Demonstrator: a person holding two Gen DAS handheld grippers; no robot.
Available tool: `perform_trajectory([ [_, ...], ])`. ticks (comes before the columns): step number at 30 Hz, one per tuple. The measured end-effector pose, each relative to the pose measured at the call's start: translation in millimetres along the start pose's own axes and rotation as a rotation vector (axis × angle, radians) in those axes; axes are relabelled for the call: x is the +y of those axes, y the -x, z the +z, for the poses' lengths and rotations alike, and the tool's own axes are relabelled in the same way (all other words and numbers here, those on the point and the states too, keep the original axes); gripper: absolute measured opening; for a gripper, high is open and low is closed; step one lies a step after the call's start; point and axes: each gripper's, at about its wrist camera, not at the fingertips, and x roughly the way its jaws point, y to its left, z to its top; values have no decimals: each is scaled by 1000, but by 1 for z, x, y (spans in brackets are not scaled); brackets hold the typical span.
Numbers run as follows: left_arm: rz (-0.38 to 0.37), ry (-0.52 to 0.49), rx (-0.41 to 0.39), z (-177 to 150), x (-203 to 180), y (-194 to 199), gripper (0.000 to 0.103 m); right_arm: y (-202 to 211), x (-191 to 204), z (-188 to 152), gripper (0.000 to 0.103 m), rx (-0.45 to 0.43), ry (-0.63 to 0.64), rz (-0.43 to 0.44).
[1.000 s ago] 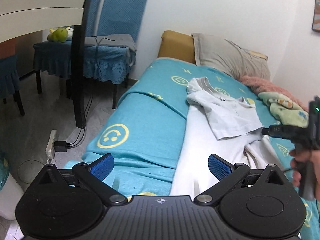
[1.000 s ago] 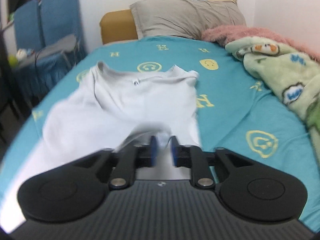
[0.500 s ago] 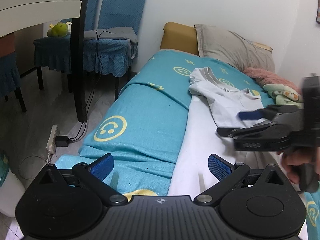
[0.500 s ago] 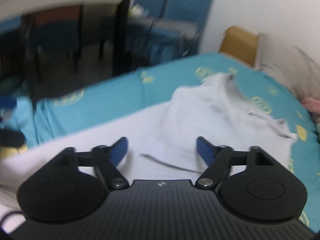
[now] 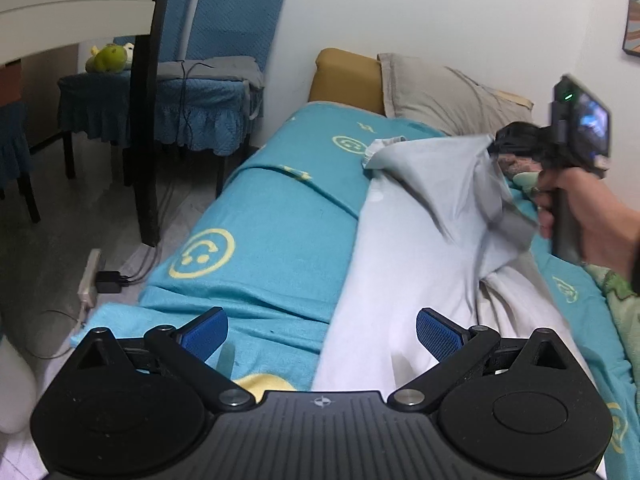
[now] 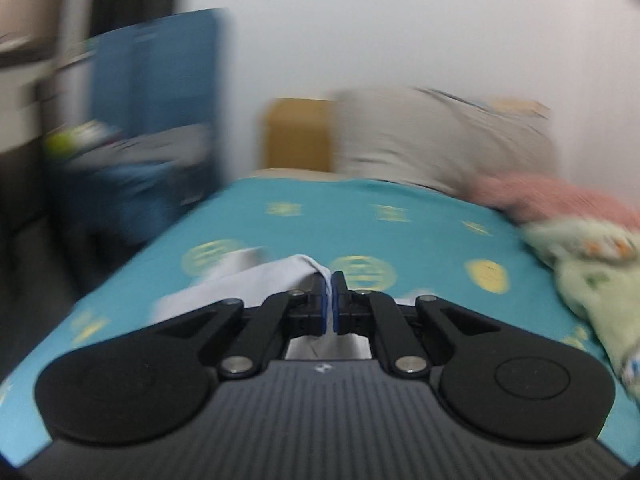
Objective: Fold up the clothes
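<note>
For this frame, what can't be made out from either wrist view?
- Right gripper shut on the white shirt: right wrist view is motion-blurred, so how much cloth is pinched is unclear.
- Shirt's lower hem: left wrist view, hidden behind the open left gripper.
- Green blanket: cut by frame edge.

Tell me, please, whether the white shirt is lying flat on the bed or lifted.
Partly lifted. The right tool is shut on an edge of the white shirt and holds it up taut, while the rest drapes on the bed.
</note>
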Motion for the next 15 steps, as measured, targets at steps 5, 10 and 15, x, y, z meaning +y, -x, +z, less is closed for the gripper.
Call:
perform_trajectory([
  [5, -14, -65, 10, -7, -12, -8, 102, -53, -32, -18, 6, 108, -121, -88],
  [10, 0, -87, 32, -10, -19, -18, 102, -51, -38, -32, 10, 124, -146, -17],
  [15, -7, -135, 19, -10, -29, -17, 102, 3, -48, -37, 88, 133, -212, 73],
])
